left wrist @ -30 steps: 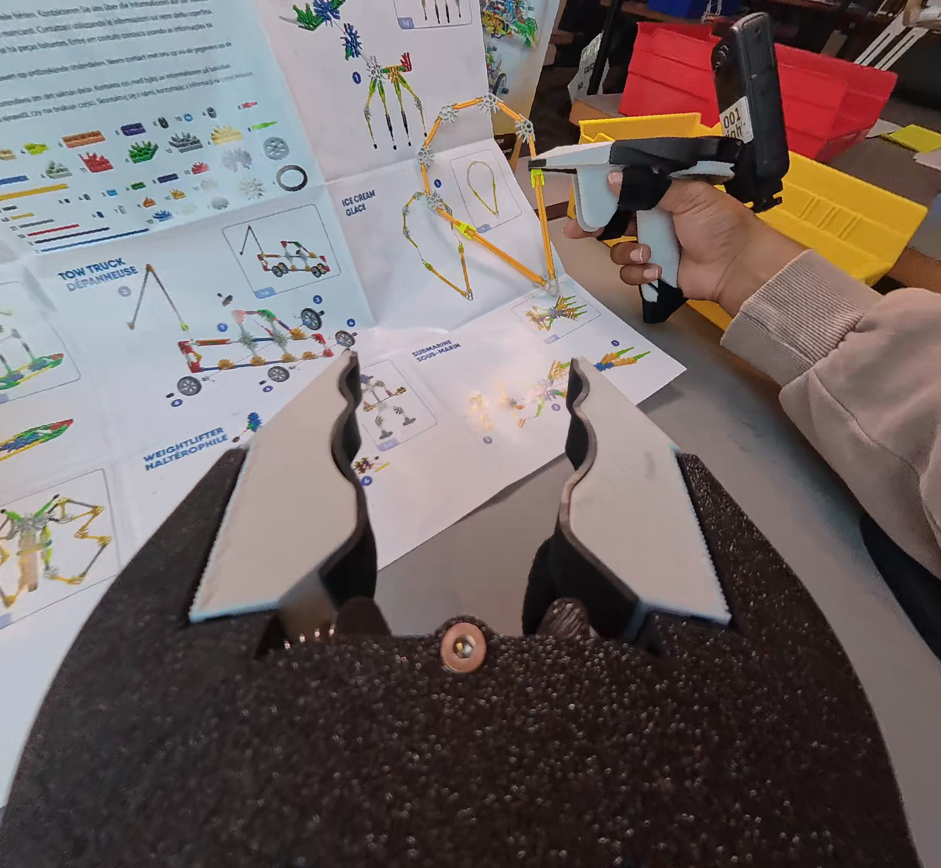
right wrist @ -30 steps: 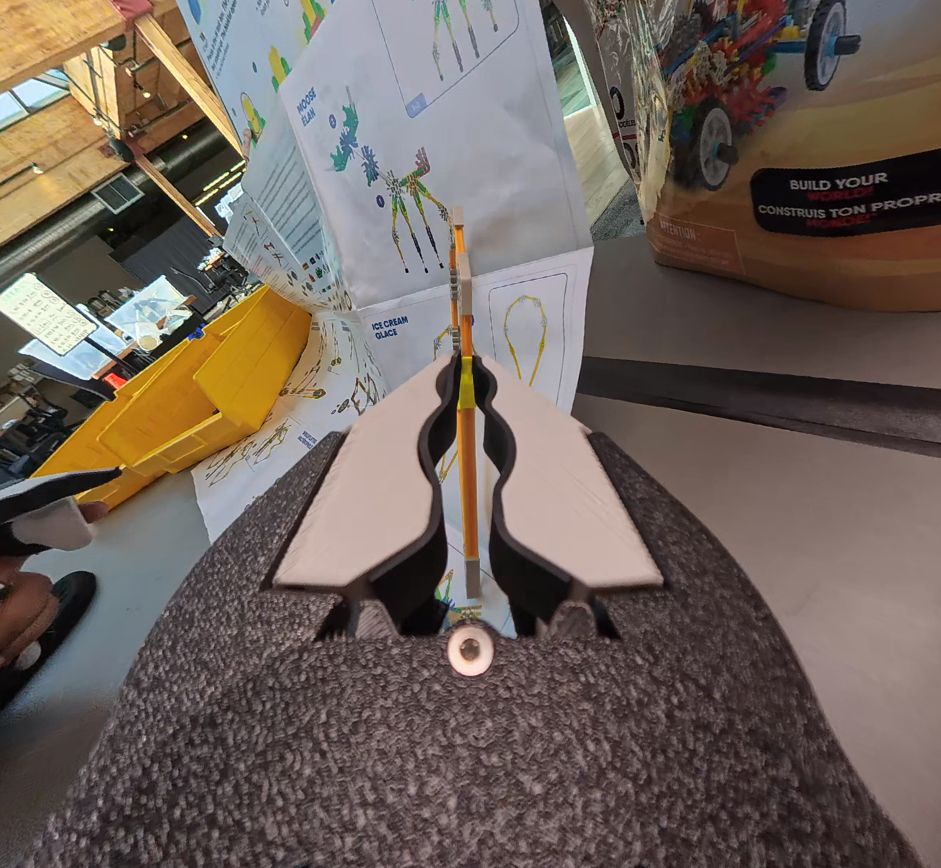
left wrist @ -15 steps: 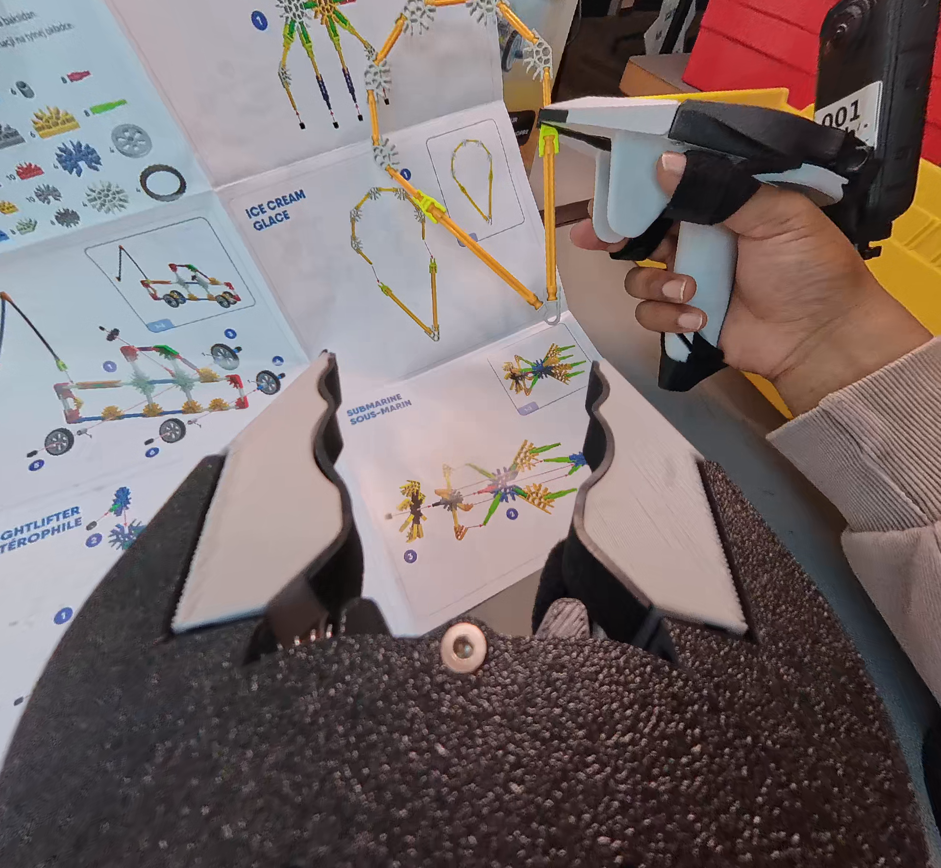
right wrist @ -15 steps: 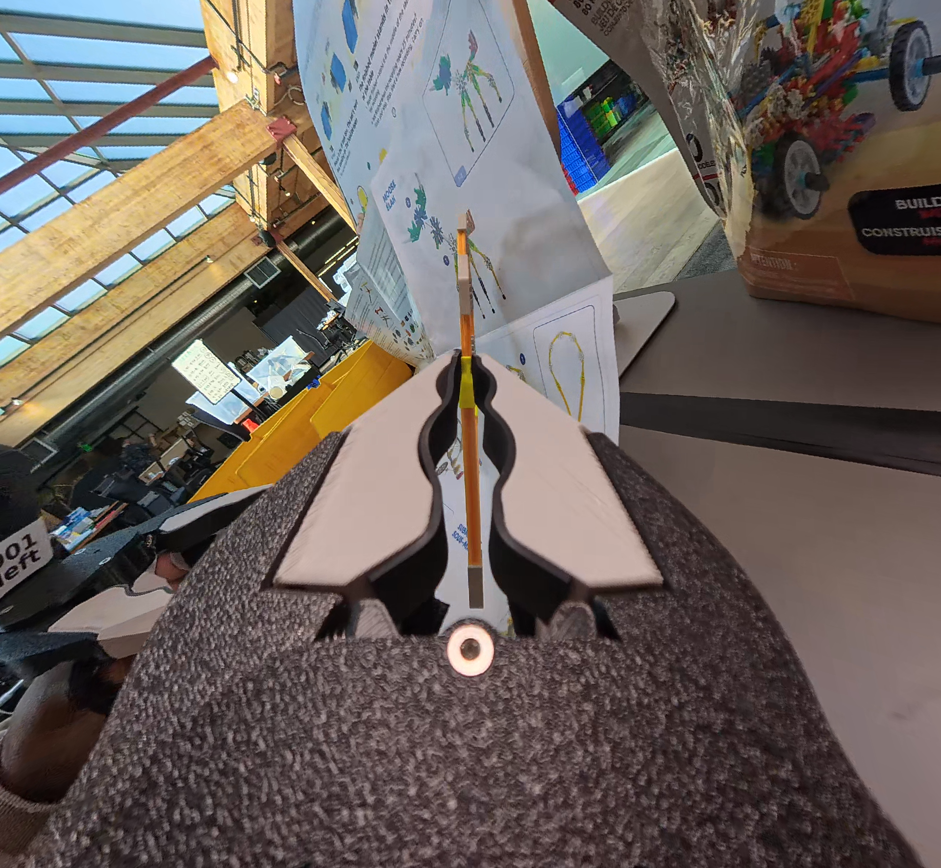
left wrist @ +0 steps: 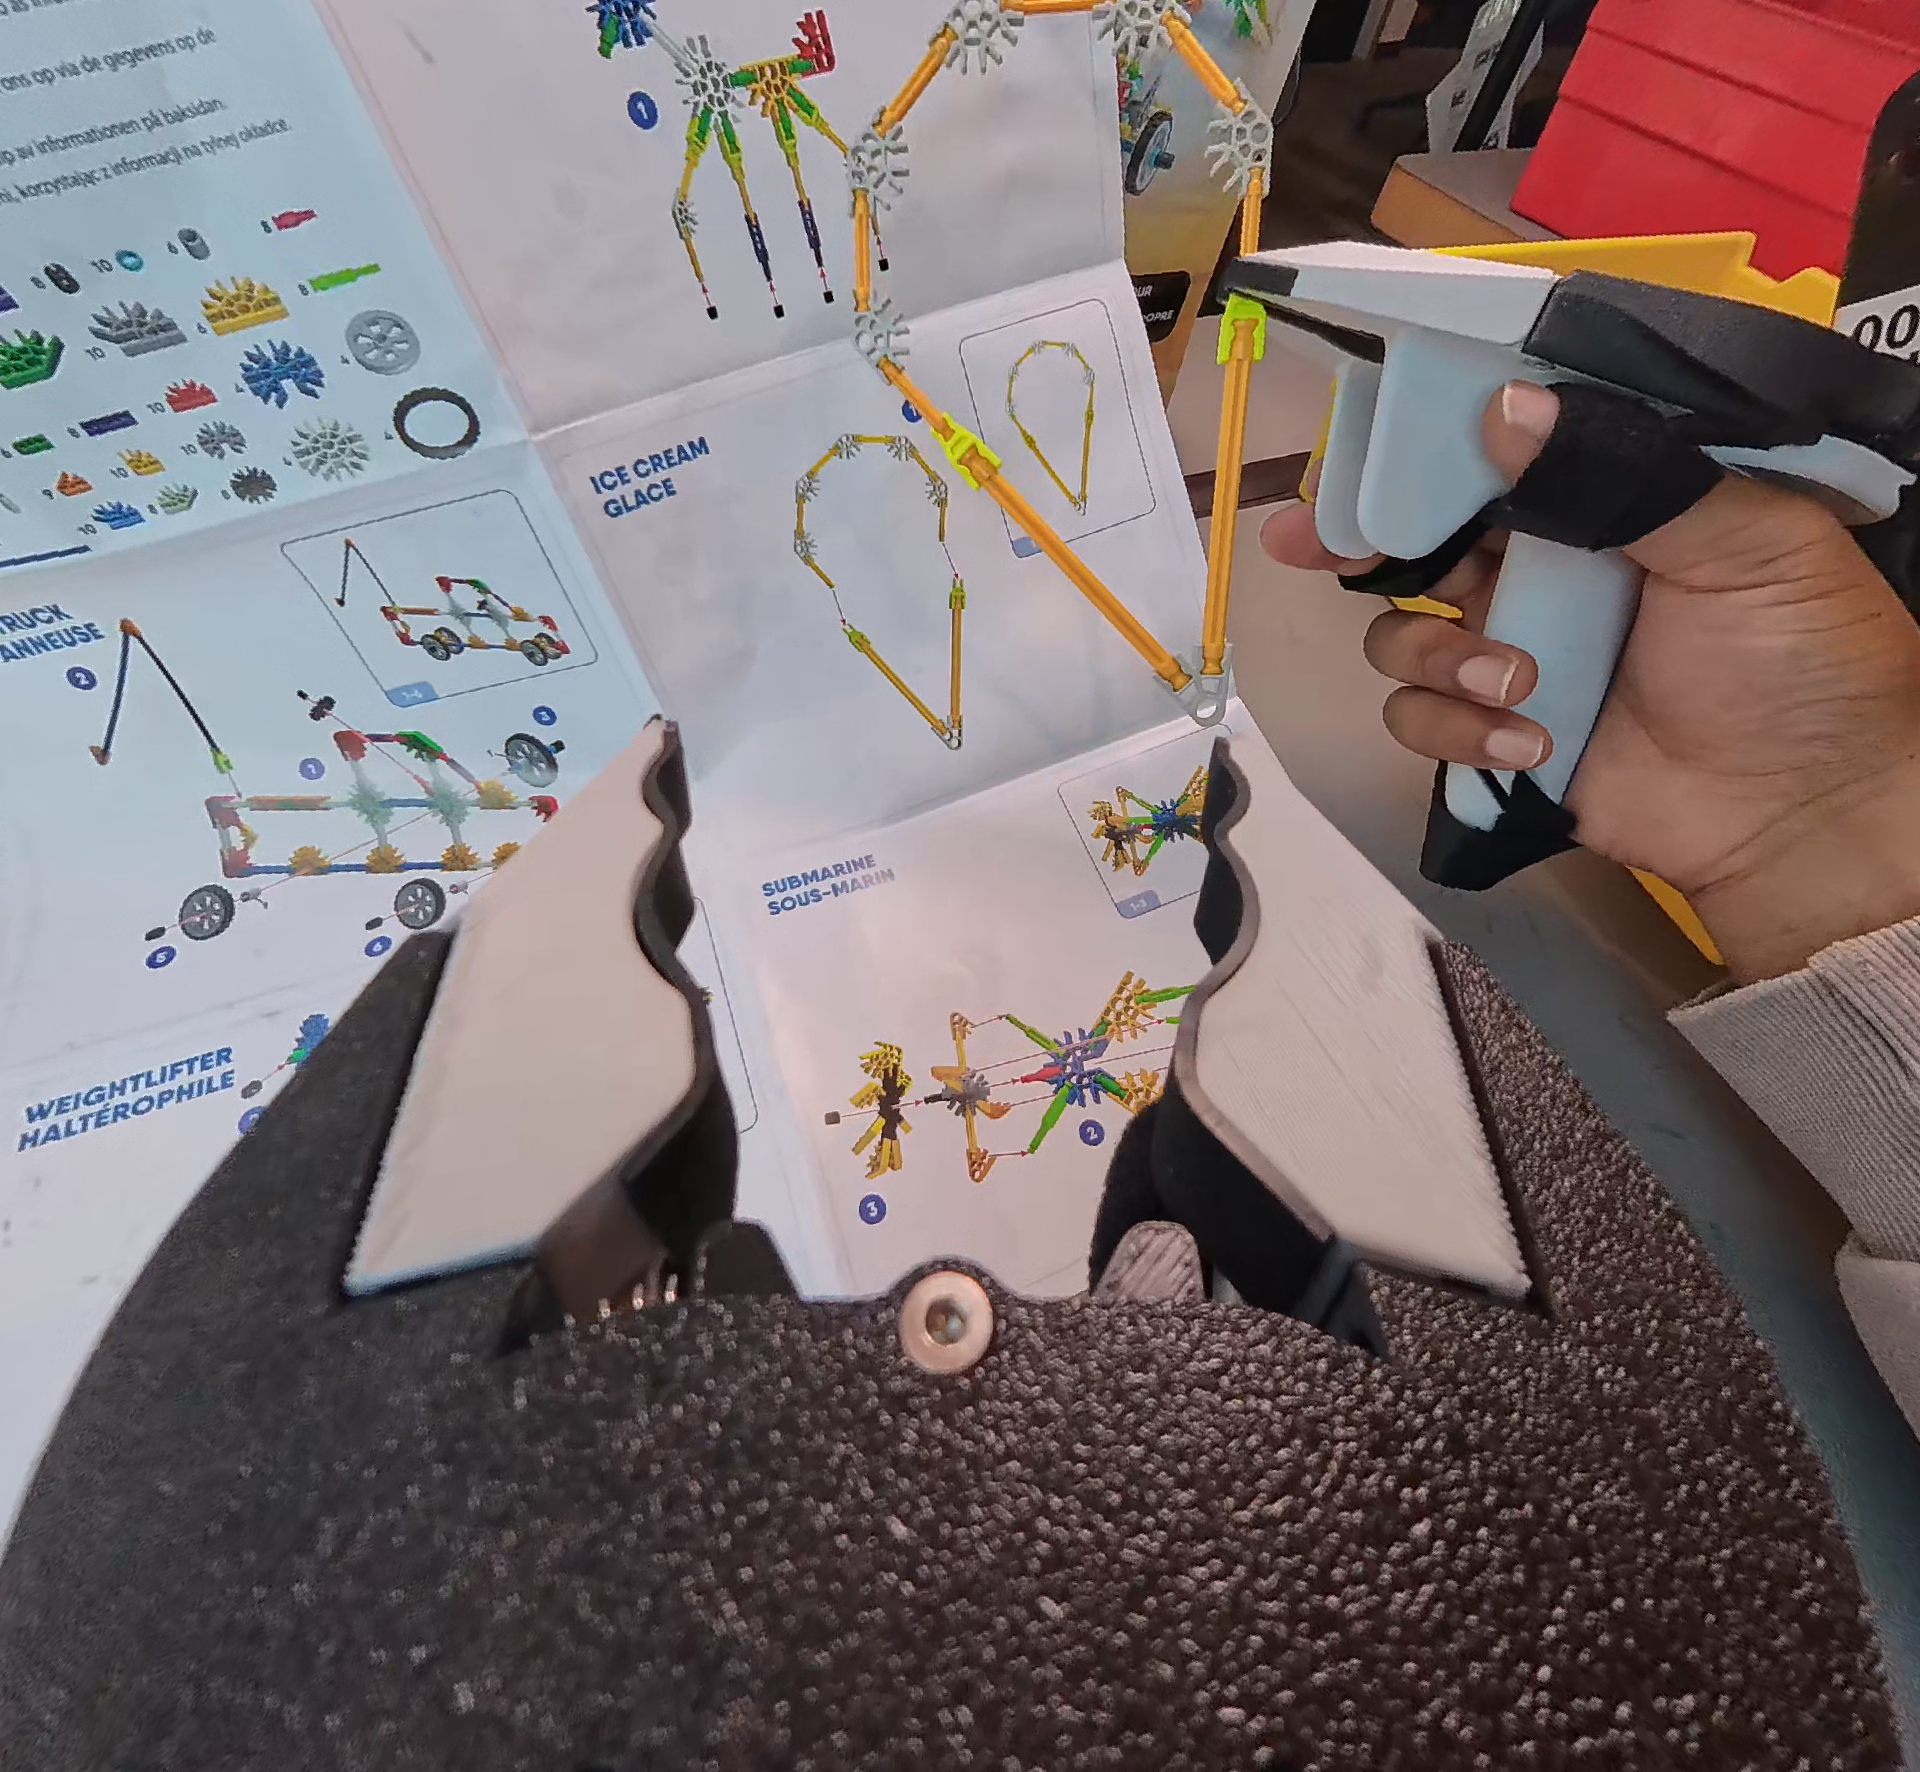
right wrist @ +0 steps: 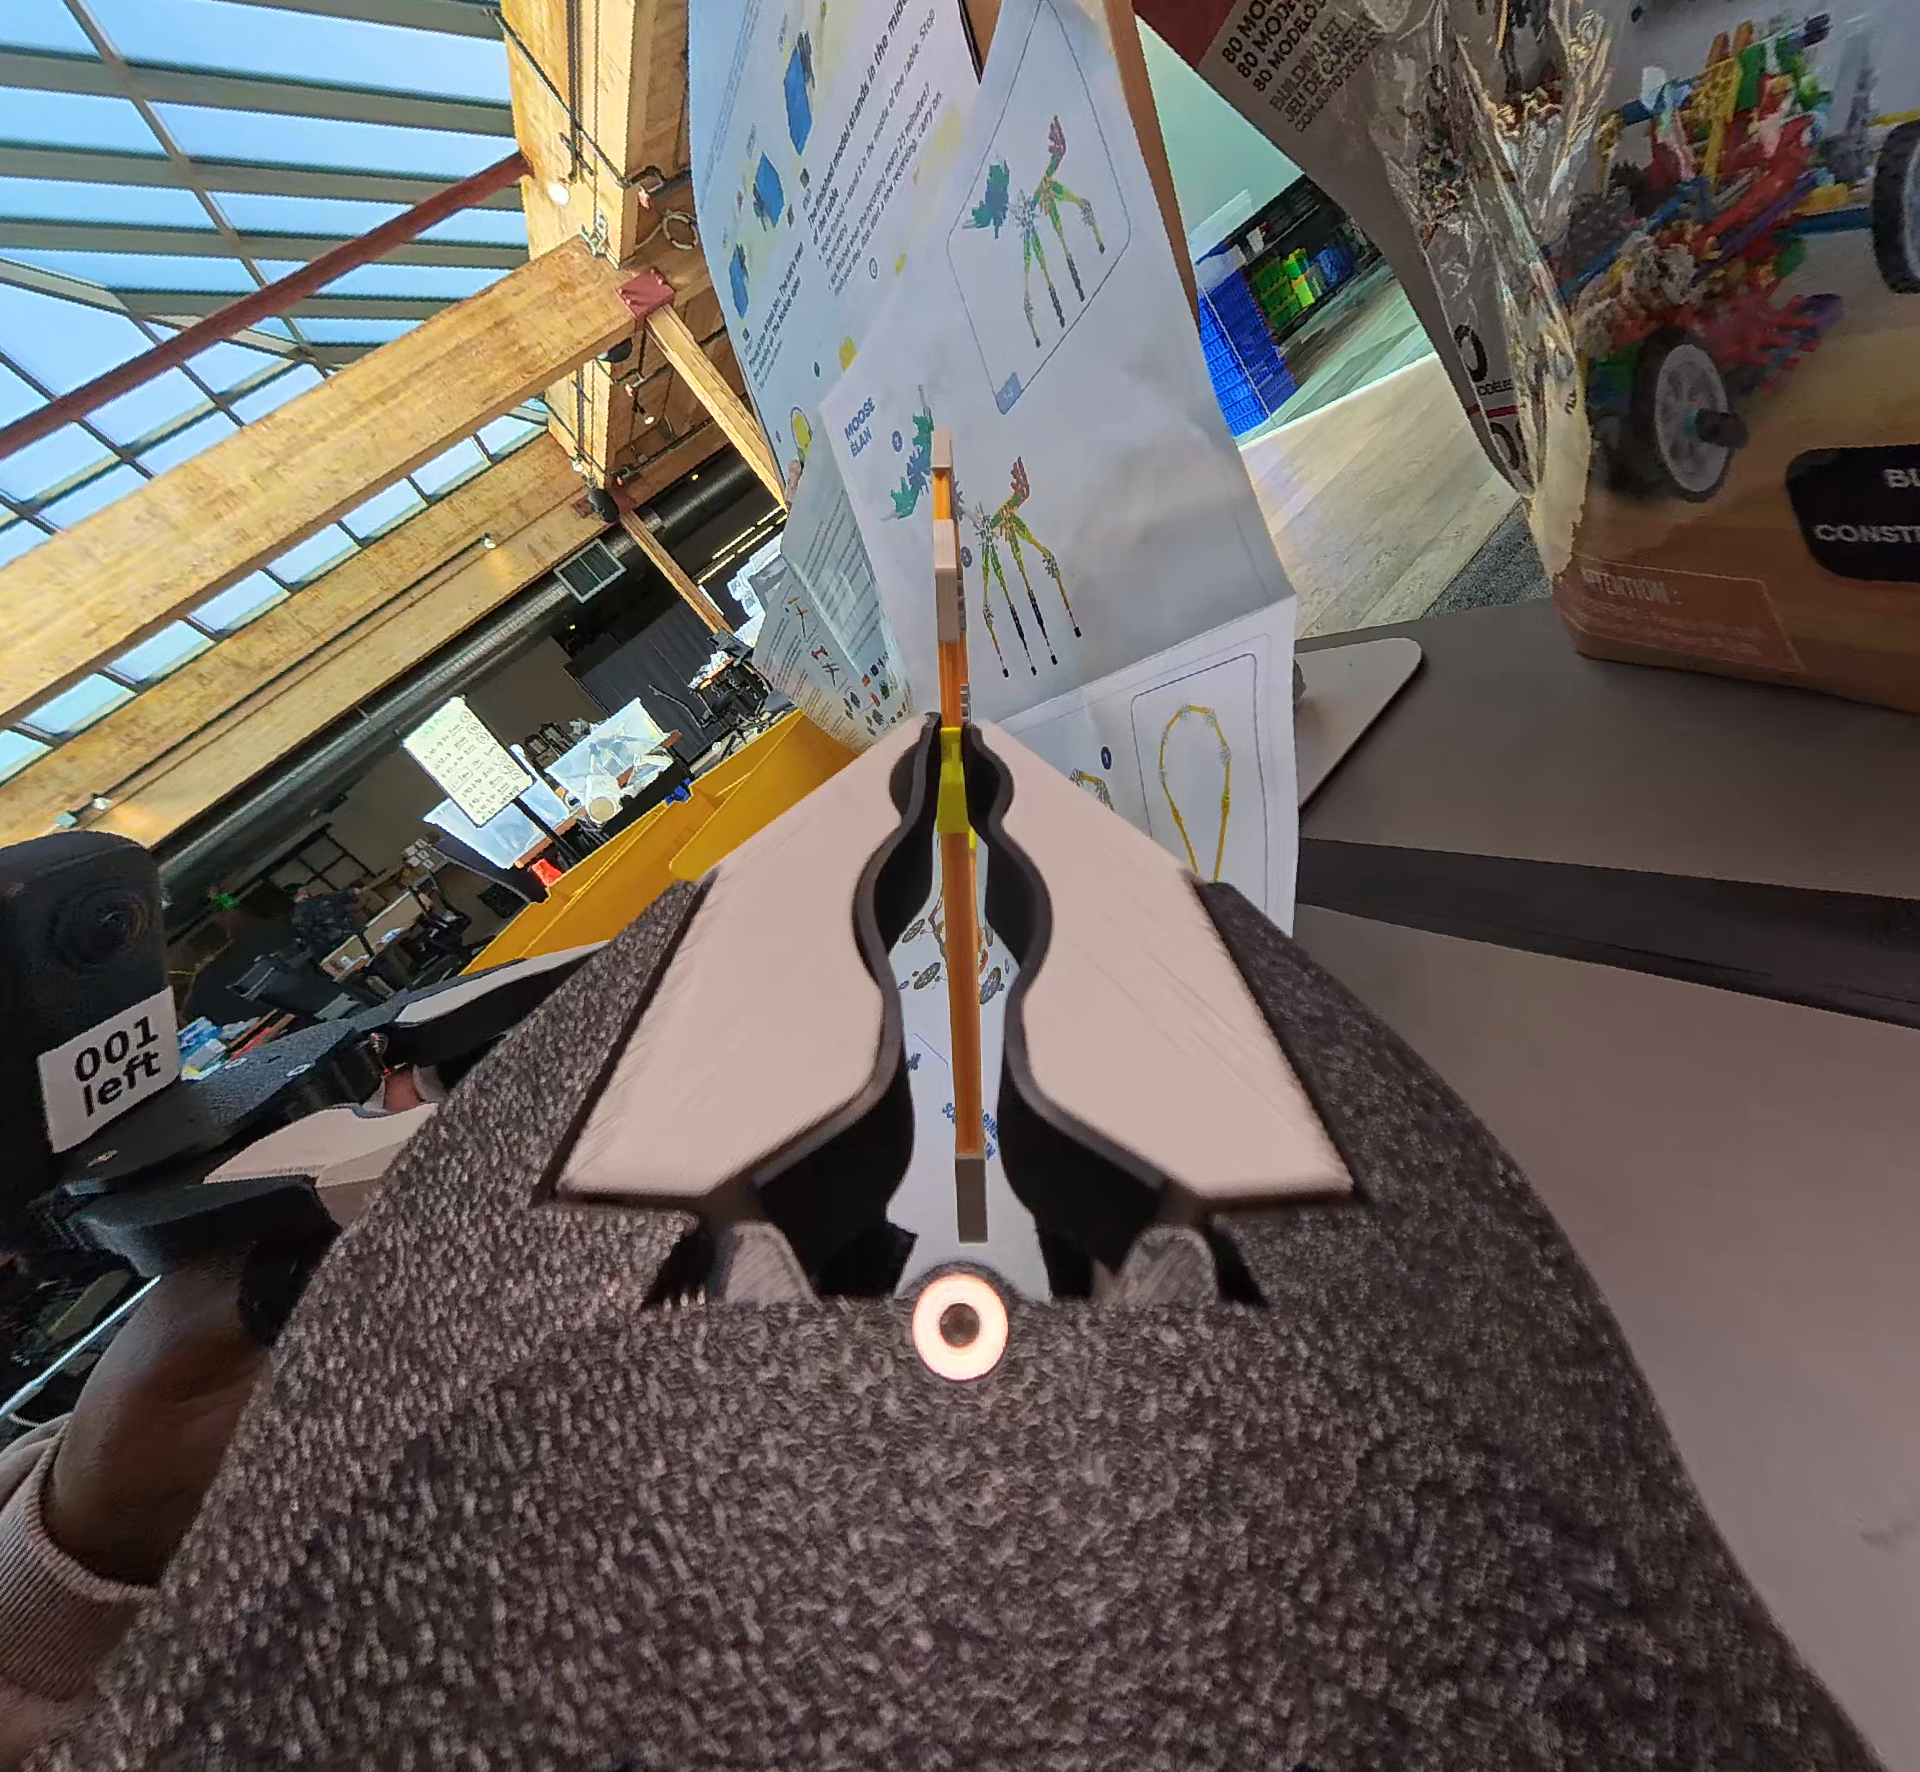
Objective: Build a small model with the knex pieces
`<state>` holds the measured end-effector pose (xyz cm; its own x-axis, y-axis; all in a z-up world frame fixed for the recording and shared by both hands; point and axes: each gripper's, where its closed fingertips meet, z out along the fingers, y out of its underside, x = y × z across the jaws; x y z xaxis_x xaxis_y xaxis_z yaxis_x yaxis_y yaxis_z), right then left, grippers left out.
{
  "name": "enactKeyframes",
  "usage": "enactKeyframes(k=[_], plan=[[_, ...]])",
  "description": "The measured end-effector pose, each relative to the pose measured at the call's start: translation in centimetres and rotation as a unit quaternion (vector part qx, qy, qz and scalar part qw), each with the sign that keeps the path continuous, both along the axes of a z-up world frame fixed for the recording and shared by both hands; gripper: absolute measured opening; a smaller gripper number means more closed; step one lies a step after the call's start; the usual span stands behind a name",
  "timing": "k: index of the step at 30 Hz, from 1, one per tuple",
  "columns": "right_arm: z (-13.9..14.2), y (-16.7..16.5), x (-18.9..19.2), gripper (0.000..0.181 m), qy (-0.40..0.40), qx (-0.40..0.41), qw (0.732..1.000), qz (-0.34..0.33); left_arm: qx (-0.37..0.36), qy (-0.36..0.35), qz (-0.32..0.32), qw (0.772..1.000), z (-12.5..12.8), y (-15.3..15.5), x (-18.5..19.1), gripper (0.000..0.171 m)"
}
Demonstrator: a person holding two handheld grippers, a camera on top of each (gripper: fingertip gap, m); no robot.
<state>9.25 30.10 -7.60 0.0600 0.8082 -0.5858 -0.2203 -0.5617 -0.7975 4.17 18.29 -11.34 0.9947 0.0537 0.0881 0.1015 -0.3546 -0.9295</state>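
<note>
Grey table (left wrist: 1621,1026) under a skylit timber-beam hall, fold-out instruction sheet (left wrist: 582,496) spread flat and propped up at the far edge. From the left: my left gripper (left wrist: 940,891) hangs over the sheet, jaws wide, empty. At its 1 o'clock, apart from it, hangs the rod loop (left wrist: 1070,538) — orange rods, grey connectors, teardrop outline, long axis near vertical, point at the bottom. My right gripper (right wrist: 954,756) is clamped on the yellow-green clip (right wrist: 951,803) on the loop's right-hand rod. Right hand (left wrist: 1704,642) on the handle. Yellow bin (left wrist: 1652,262), red bin (left wrist: 1725,112) at 2 o'clock; toy box (right wrist: 1704,434) far right.
</note>
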Motion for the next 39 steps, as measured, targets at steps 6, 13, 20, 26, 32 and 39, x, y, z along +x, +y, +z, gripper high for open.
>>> enactKeyframes(k=[6, 13, 20, 26, 32, 39], plan=[[-0.4, -0.4, -0.2, 0.003, -0.013, 0.001, 1.000, 0.012, 0.003, 0.002, -0.004, 1.000, 0.2, -0.1, 0.2, 0.098], [-0.3, -1.0, -0.1, 0.003, -0.011, 0.004, 1.000, 0.020, 0.007, 0.006, -0.005, 1.000, 0.4, -0.3, 0.3, 0.097], [-0.4, -1.2, 0.0, 0.002, -0.013, 0.012, 1.000, 0.019, 0.010, 0.006, -0.004, 1.000, 0.7, -0.5, 0.2, 0.097], [-0.4, -1.3, 0.0, 0.002, -0.014, 0.017, 1.000, 0.020, 0.011, 0.008, -0.008, 1.000, 0.9, -0.6, 0.6, 0.097], [-0.1, -1.1, 0.3, 0.002, -0.005, 0.023, 1.000, 0.008, 0.010, 0.009, -0.010, 1.000, 0.8, -0.4, 0.7, 0.097], [0.1, -0.7, 0.5, 0.003, -0.005, 0.040, 0.999, -0.020, 0.010, 0.009, -0.009, 1.000, 0.7, -0.4, 0.6, 0.097]])
